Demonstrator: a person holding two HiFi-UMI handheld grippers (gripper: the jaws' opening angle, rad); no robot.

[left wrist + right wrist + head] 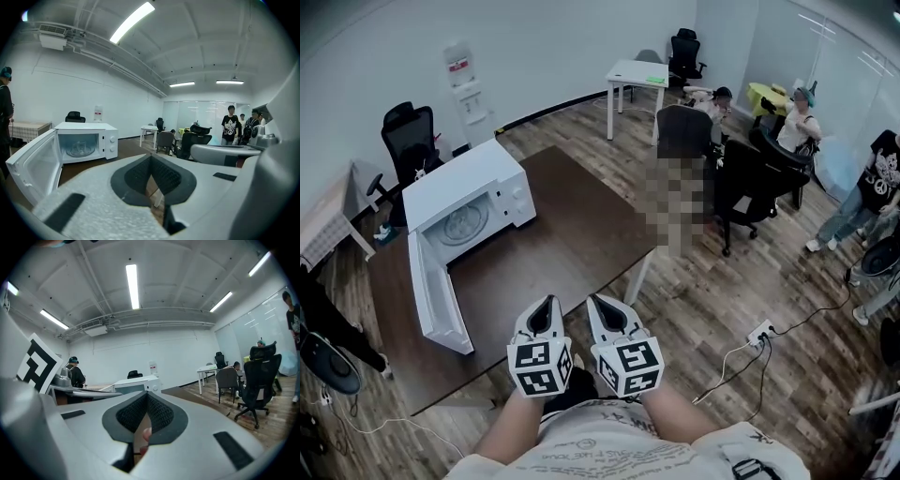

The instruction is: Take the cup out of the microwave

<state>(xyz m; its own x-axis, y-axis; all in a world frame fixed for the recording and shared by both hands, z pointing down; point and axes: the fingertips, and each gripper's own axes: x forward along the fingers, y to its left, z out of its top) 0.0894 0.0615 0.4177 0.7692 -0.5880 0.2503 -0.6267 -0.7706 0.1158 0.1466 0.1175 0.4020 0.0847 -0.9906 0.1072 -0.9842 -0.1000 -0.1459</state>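
Note:
A white microwave (459,184) stands on the left part of the dark brown table (572,234), its door (431,300) swung wide open toward me. Inside it, a clear glass cup (80,147) sits on the turntable; from the head view I make out only a round shape (469,223) there. Both grippers are held close to my body at the table's near edge, well apart from the microwave. My left gripper (546,314) (151,159) is shut with nothing in it. My right gripper (602,309) (146,397) is also shut and empty. In the right gripper view the microwave (140,380) shows small ahead.
Black office chairs (750,183) and several people (877,187) fill the right side of the room. A white side table (636,77) and a water dispenser (467,89) stand by the far wall. A power strip (759,333) with cables lies on the wooden floor.

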